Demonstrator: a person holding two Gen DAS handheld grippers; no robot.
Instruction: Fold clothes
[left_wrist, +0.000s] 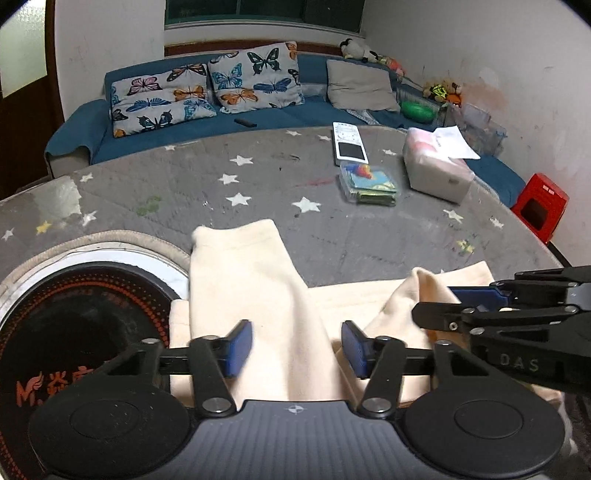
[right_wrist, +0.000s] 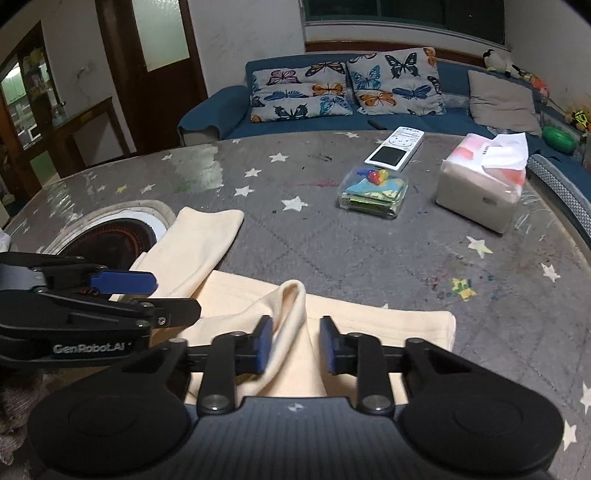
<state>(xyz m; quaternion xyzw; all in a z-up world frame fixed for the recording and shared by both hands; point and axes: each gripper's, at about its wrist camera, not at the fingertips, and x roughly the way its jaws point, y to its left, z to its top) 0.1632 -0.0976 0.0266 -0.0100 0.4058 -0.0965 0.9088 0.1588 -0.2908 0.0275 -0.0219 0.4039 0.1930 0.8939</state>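
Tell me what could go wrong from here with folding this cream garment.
1. Both grippers, left and right, stand open around the garment, so the raised fold may slump before either closes.
2. The grippers sit close together and could collide.
3. One end of the garment lies over the rim of the cooktop, so a pull might snag or drag it there.

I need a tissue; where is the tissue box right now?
In both views the tissue box sits far right on the star-patterned table, right of the clear plastic box and near the white remote.
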